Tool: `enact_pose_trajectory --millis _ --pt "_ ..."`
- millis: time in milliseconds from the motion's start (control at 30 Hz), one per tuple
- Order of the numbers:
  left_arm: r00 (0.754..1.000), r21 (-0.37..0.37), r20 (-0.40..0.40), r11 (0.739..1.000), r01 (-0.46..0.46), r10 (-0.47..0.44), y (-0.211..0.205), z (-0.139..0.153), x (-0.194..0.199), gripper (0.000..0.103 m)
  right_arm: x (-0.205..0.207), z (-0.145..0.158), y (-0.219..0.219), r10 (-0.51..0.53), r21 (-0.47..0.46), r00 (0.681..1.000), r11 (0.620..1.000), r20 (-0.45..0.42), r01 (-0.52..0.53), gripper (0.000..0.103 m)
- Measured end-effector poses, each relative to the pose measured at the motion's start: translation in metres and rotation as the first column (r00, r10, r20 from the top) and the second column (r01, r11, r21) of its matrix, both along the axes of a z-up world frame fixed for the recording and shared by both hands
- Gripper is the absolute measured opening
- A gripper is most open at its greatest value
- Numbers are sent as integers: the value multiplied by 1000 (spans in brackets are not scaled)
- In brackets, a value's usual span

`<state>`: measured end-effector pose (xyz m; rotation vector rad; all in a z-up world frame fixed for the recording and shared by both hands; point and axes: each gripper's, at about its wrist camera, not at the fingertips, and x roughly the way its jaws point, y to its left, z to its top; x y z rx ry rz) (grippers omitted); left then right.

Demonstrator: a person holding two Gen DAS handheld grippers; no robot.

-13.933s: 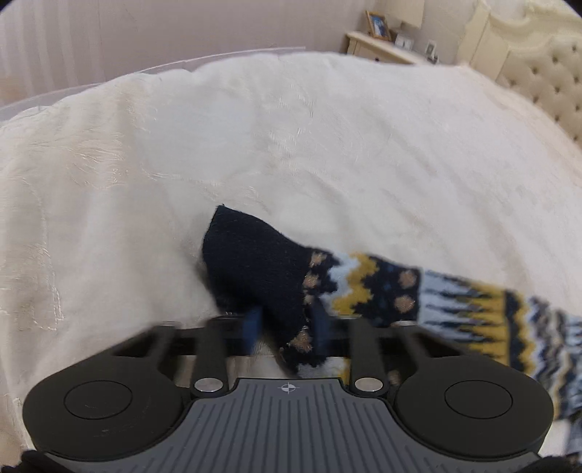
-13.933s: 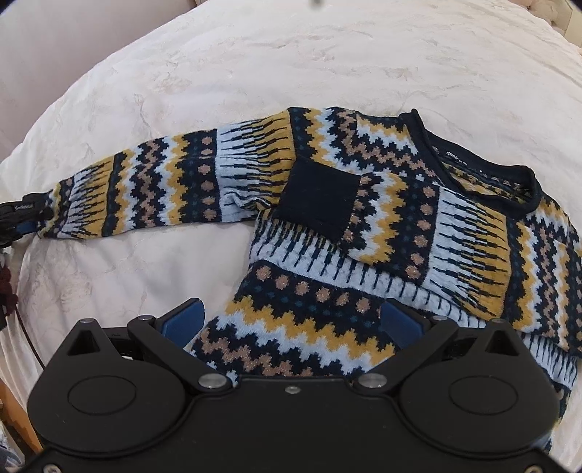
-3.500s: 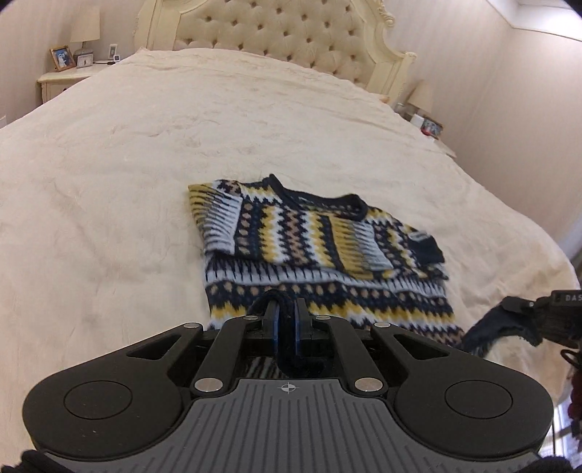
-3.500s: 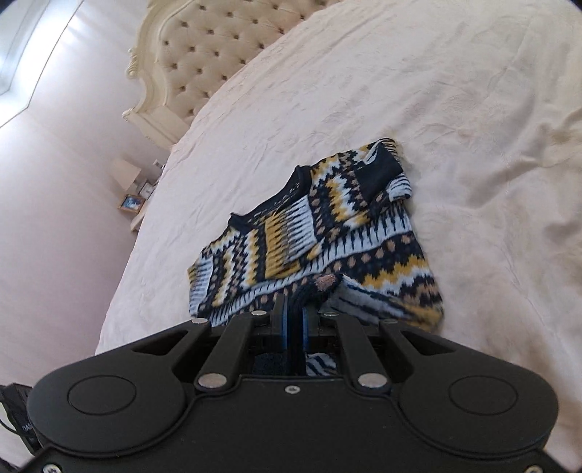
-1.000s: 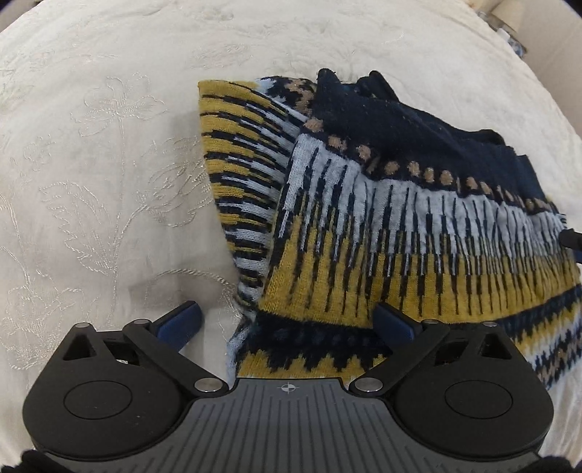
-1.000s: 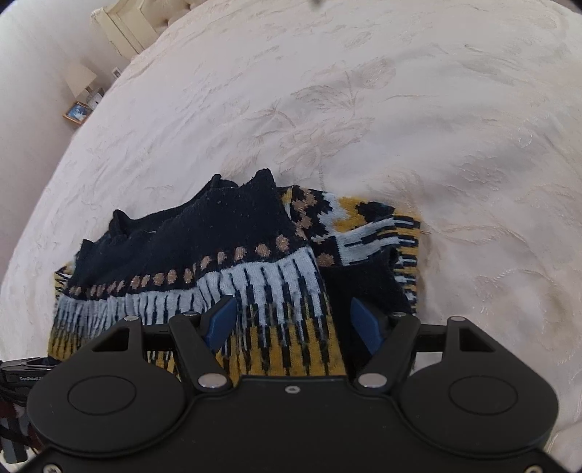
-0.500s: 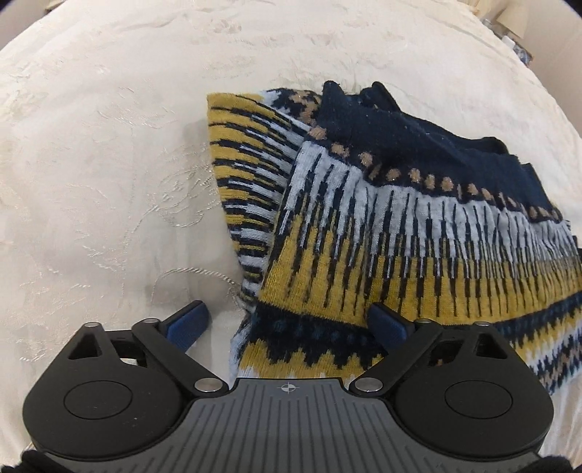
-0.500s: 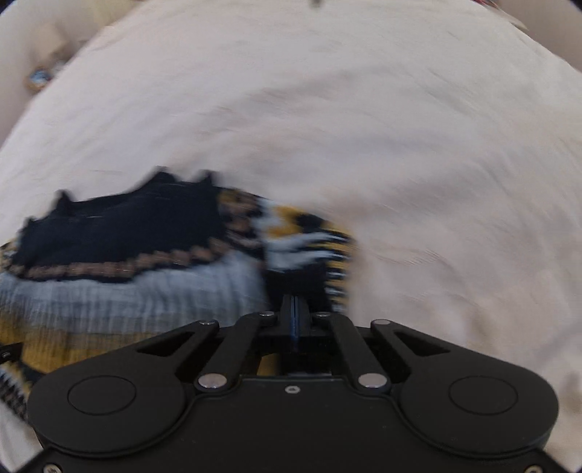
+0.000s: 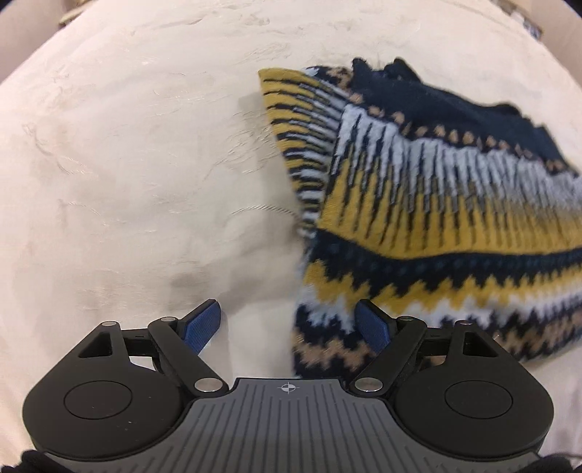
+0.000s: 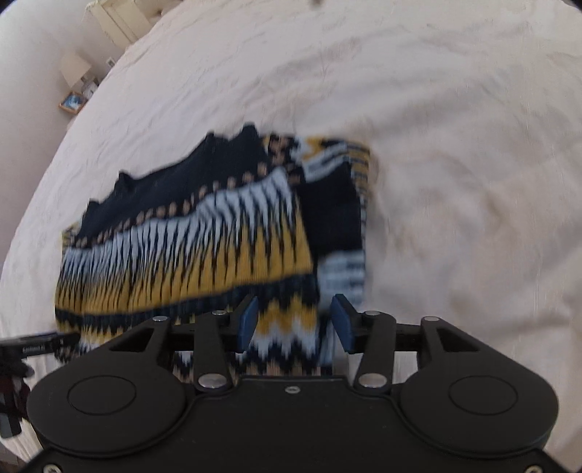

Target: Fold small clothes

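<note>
— What is filling most of both views?
— A cream bedspread (image 10: pixel 454 152) with faint embroidered swirls is lying across a wide bed.
— Anything standing beyond it?
— In the right wrist view a pale nightstand (image 10: pixel 120 18) is sitting by a pinkish wall (image 10: pixel 32 54), with a small framed picture (image 10: pixel 72 102) and a lamp (image 10: pixel 74 69) showing below it, blurred

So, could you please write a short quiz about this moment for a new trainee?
1. True or false: the left hand-held gripper is shut on the sweater.
2. The sweater lies on a: A) wooden desk B) cream bedspread C) tiled floor
3. Fill in: the right hand-held gripper has its jaws ____, one on each side of the sweater's near edge.

Key: 1 false; 2 B; 3 open.
</note>
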<state>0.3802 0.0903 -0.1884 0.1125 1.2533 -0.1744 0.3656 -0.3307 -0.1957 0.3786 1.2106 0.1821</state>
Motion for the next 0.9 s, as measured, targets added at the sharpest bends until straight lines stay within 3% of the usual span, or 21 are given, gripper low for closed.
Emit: enact_pose_trajectory --millis 100,200,233,267,367,433,467,500,533,700,900 --pt "1000 30 -3 999 18 -18 0 1 2 81 -9 -5 5 24 -11 999 1000 -26 -24 55" --pt "1000 45 -9 999 -5 5 0 5 3 81 -12 -16 9 33 -154 997 987 -70 -44 53" --pt "1000 49 -12 999 -22 22 0 9 4 79 -12 -17 5 1 -162 997 987 -82 -14 52" --pt "999 51 1 998 -32 32 -3 18 5 70 -11 -14 2 -31 -164 996 986 -79 18 52" --pt "994 55 111 998 -23 17 -15 55 1 67 -11 14 9 -32 -237 999 971 35 40 56" --pt "986 20 167 1000 -5 1 -28 73 7 68 -8 35 19 1 -237 991 971 136 32 59" --pt "984 0 180 1000 10 -10 -36 77 13 68 -4 41 25 19 -214 985 977 172 18 63" --pt "982 -20 186 1000 24 -19 -43 79 21 69 2 44 31 39 -187 980 982 197 -1 73" --pt "982 -42 186 998 37 -29 -54 78 30 69 10 45 41 66 -161 974 987 215 -31 82" --pt "988 -81 136 993 86 -74 -95 63 71 71 57 29 107 250 -118 947 966 200 -230 85" --pt "995 22 72 997 70 -71 -110 26 96 81 89 -1 158 310 -196 941 940 139 -280 87"
